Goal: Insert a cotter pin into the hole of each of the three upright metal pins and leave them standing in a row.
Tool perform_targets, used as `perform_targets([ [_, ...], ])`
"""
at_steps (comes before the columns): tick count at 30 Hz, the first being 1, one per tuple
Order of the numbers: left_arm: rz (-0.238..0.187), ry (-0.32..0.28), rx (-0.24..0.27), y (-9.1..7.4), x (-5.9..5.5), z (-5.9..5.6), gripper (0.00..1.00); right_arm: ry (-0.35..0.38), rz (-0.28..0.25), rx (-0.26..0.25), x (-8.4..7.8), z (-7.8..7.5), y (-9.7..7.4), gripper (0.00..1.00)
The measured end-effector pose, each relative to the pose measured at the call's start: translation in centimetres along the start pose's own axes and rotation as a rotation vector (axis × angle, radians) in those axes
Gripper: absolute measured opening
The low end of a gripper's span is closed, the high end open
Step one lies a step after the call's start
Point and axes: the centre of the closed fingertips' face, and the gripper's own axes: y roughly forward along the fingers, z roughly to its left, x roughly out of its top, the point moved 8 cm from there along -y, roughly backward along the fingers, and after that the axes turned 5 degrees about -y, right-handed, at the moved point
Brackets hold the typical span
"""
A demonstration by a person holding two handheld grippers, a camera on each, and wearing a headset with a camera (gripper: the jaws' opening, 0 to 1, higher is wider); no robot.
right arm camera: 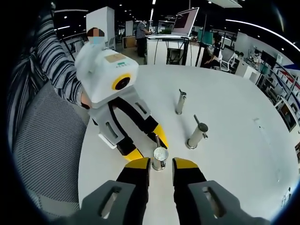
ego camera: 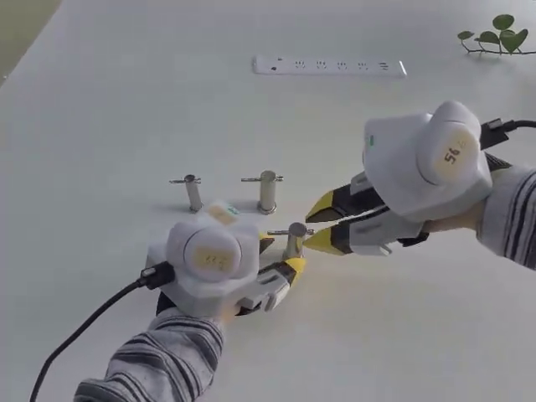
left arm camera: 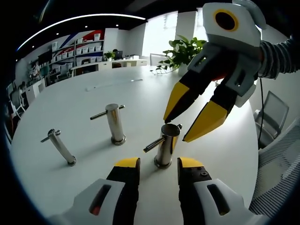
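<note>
— Where are the metal pins?

— All three stand upright on the white table [ego camera: 100,100], well in from its edges. The far-left pin [ego camera: 193,193] and the far-right pin [ego camera: 267,191] stand side by side. The near pin [ego camera: 295,239] stands apart from them, closer to the table's near edge. Each has a cotter pin through its top.

— And the grippers?

— The left gripper [ego camera: 280,255] has its jaws spread, one on each side of the near pin's base, with a gap on both sides. The right gripper [ego camera: 309,229] is just to that pin's right, its jaws also spread. Its yellow tips flank one end of the near pin's cotter pin [ego camera: 279,232].

— Anything else?

— A white power strip [ego camera: 329,66] lies near the far edge, and a leafy sprig [ego camera: 496,35] by the far right corner.
</note>
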Motion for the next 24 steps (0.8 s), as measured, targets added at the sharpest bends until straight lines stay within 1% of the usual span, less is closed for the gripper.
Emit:
perform_targets([
  [2, 0.001, 0.006, -0.003, -0.5, 0.0, 0.1, 0.34, 0.006, -0.001, 0.002, 0.1, 0.1, 0.3, 0.16],
  [6, -0.001, 0.016, -0.001, -1.5, 0.1, 0.2, 0.38, 0.025, 0.001, 0.005, 0.0, 0.1, 1.0, 0.16],
  [12, -0.007, 0.001, -0.001, -2.7, 0.2, 0.4, 0.46, 0.052, -0.007, 0.010, 0.0, 0.1, 1.7, 0.15],
  [19, -0.027, -0.018, -0.001, -3.9, 0.5, 0.9, 0.55, 0.076, -0.015, 0.016, -0.2, 0.1, 2.5, 0.13],
  [21, -0.033, -0.023, -0.003, -4.2, 0.6, 0.9, 0.58, 0.084, -0.021, 0.017, -0.3, 0.1, 2.6, 0.10],
  [24, -0.042, -0.025, -0.001, -4.8, 0.7, 1.0, 0.61, 0.086, -0.022, 0.025, -0.3, 0.0, 2.6, 0.09],
])
